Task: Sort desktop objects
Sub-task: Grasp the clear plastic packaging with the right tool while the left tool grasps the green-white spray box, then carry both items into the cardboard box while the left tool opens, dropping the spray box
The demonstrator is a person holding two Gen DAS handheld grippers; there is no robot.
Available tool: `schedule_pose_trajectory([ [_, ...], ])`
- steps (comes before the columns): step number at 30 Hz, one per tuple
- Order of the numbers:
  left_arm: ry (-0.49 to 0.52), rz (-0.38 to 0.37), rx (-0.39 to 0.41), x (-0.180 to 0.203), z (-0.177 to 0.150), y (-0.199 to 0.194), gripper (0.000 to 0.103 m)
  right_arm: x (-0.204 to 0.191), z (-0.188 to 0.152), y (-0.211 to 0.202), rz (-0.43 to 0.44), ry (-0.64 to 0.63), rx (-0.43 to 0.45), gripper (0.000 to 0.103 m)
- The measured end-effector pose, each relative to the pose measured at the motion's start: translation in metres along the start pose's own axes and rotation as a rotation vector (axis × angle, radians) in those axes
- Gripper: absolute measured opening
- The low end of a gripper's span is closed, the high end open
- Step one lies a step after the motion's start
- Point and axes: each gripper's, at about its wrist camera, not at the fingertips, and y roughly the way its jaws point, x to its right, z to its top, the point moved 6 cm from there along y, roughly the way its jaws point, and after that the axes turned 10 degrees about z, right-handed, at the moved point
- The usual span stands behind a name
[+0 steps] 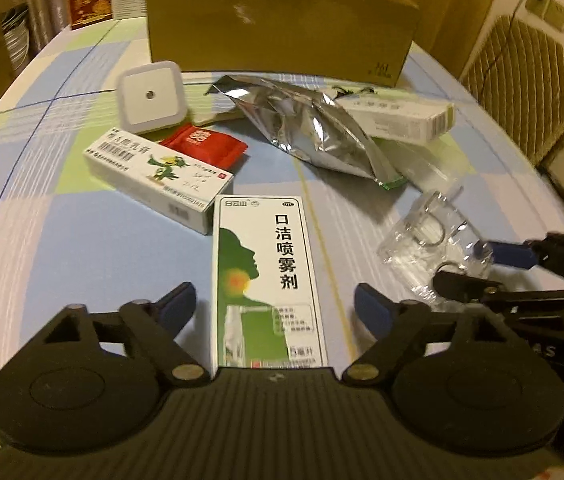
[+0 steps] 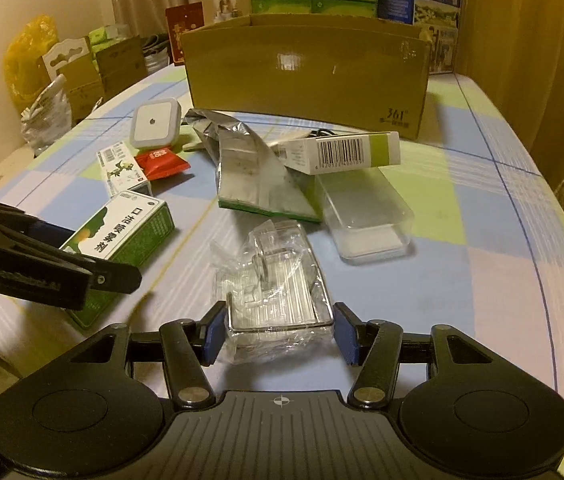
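On the checked bench (image 1: 81,248), the left hand-held gripper (image 1: 275,304) hangs over the green-and-white spray box (image 1: 269,276), which lies flat between its blue pads (image 1: 370,312) — jaws spread, neither pad touching the box. Beyond it to the left lie a white carton with a bird drawing (image 1: 153,176), a red sachet (image 1: 205,146) and a white square night light (image 1: 149,96). Ahead stands a cardboard box (image 1: 282,28), with a crumpled foil bag (image 1: 314,128) before it. To the right, the right hand-held gripper (image 2: 279,332) is clenched on a clear plastic wrapper (image 2: 273,280) — both pads press its sides. Just beyond that sits a clear plastic tub (image 2: 366,216) under a barcoded carton (image 2: 342,152).
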Motion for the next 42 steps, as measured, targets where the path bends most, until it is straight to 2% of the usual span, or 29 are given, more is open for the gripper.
schedule_pose_trajectory([
  [3, 0.033, 0.007, -0.004, 0.003, 0.000, 0.006, 0.056, -0.002, -0.001, 0.001, 0.004, -0.030, 0.004, 0.069],
  [5, 0.043, 0.012, -0.005, 0.002, -0.001, 0.008, 0.052, -0.004, -0.002, 0.004, 0.004, -0.049, 0.002, 0.071],
  [11, 0.053, 0.004, 0.007, 0.001, -0.002, 0.008, 0.051, 0.000, -0.001, 0.011, 0.020, -0.013, -0.012, 0.070],
  [13, 0.055, 0.001, 0.011, 0.001, -0.002, 0.008, 0.051, 0.002, -0.001, 0.010, 0.026, 0.008, -0.009, 0.059],
  [16, 0.066, 0.003, 0.015, 0.001, -0.002, 0.008, 0.051, 0.003, 0.000, 0.008, 0.032, 0.021, -0.004, 0.054],
  [25, 0.076, 0.016, 0.008, 0.003, -0.003, 0.003, 0.051, 0.001, 0.003, -0.001, 0.020, 0.021, 0.036, 0.052],
  [34, 0.058, 0.012, 0.029, 0.003, 0.002, -0.020, 0.051, -0.002, 0.008, -0.022, 0.006, 0.024, 0.075, 0.052],
  [42, 0.044, -0.010, 0.067, 0.003, 0.021, -0.049, 0.051, -0.005, 0.039, -0.063, -0.008, 0.034, 0.162, 0.052],
])
